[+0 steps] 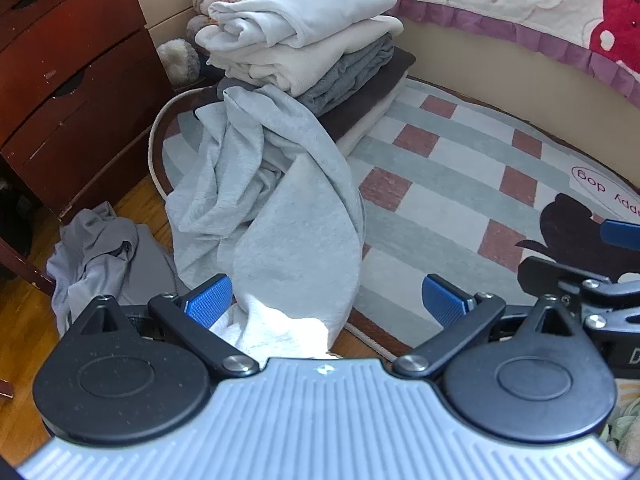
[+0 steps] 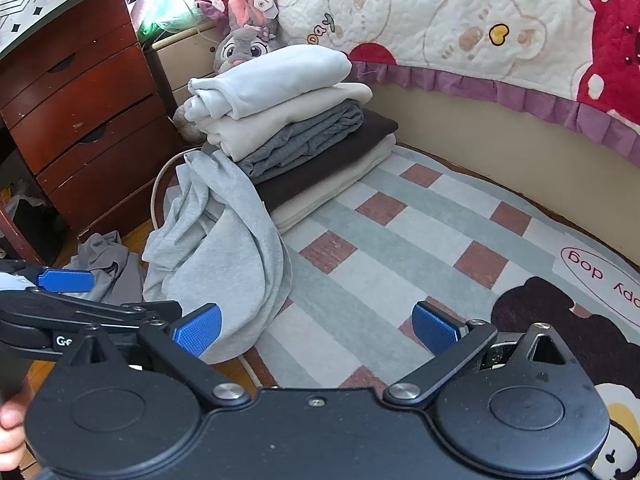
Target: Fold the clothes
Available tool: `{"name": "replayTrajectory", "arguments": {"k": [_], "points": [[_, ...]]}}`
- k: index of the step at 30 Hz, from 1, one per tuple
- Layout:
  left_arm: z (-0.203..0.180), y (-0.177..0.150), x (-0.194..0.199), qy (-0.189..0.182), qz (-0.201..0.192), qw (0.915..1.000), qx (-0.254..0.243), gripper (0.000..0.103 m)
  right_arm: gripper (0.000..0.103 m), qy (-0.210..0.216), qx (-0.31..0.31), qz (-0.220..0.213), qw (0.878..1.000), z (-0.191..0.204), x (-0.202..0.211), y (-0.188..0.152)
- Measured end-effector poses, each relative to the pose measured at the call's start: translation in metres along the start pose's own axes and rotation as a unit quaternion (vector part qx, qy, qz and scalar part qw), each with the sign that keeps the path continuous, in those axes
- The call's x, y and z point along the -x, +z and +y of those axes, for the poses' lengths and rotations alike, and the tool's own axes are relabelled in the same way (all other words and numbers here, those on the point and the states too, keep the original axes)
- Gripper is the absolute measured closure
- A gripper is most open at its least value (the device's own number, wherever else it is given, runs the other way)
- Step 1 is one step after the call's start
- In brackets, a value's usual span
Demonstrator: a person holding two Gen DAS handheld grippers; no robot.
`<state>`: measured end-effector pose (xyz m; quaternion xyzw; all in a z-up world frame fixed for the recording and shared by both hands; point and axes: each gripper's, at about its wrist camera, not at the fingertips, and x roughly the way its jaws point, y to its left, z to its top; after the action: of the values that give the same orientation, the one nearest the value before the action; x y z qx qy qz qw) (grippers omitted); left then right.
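Both tools spread to full width, nothing between the pads on either. Left tool (image 1: 327, 304) angles down at the light grey sweatshirt (image 1: 276, 200); the garment's near end sits in the gap between the blue pads (image 1: 210, 300), no contact visible. Right tool (image 2: 318, 330) hangs over the checked rug (image 2: 400, 248), its left pad just beside the sweatshirt's edge, rug only in the gap.

Sweatshirt is crumpled, unfolded, draped from the base of the folded stack (image 1: 304, 40) down across the rug edge toward the wood floor (image 1: 24, 340). Sunlit patch on its near end.

Stack sits on the rug's far corner: pale blue-white piece on top, cream under it, grey, dark brown, off-white at the bottom. Plush rabbit (image 2: 244, 46) right behind the stack.

Second loose garment, darker grey (image 1: 100, 256), bunched on the floor left of the sweatshirt, beside the red-brown drawer unit (image 1: 68, 80).

Bed with quilted cover (image 2: 460, 20) runs along the rug's far side.
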<state>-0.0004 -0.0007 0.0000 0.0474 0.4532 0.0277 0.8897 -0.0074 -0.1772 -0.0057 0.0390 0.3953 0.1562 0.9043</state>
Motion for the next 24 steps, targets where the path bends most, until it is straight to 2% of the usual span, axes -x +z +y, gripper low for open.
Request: {"name": "replayTrajectory", "arguments": {"k": [4, 8, 11, 21, 24], "points": [[-0.004, -0.002, 0.002, 0.014, -0.008, 0.9998, -0.006, 0.000, 0.000, 0.001, 0.000, -0.002, 1.000, 0.002, 0.000, -0.001], [0.000, -0.003, 0.002, -0.004, -0.004, 1.0000, 0.005, 0.000, 0.000, 0.002, 0.000, -0.001, 1.000, 0.000, 0.001, -0.002], [0.002, 0.003, 0.000, -0.007, 0.009, 0.9999, 0.005, 0.000, 0.000, 0.001, 0.000, 0.001, 1.000, 0.001, 0.000, 0.000], [0.004, -0.003, -0.001, -0.013, 0.007, 0.9999, 0.002, 0.000, 0.000, -0.002, 0.002, 0.005, 1.000, 0.003, 0.002, 0.000], [0.004, -0.002, -0.001, -0.012, 0.007, 0.9999, 0.000, 0.000, 0.000, -0.005, -0.002, -0.007, 1.000, 0.006, 0.002, 0.006]]}}
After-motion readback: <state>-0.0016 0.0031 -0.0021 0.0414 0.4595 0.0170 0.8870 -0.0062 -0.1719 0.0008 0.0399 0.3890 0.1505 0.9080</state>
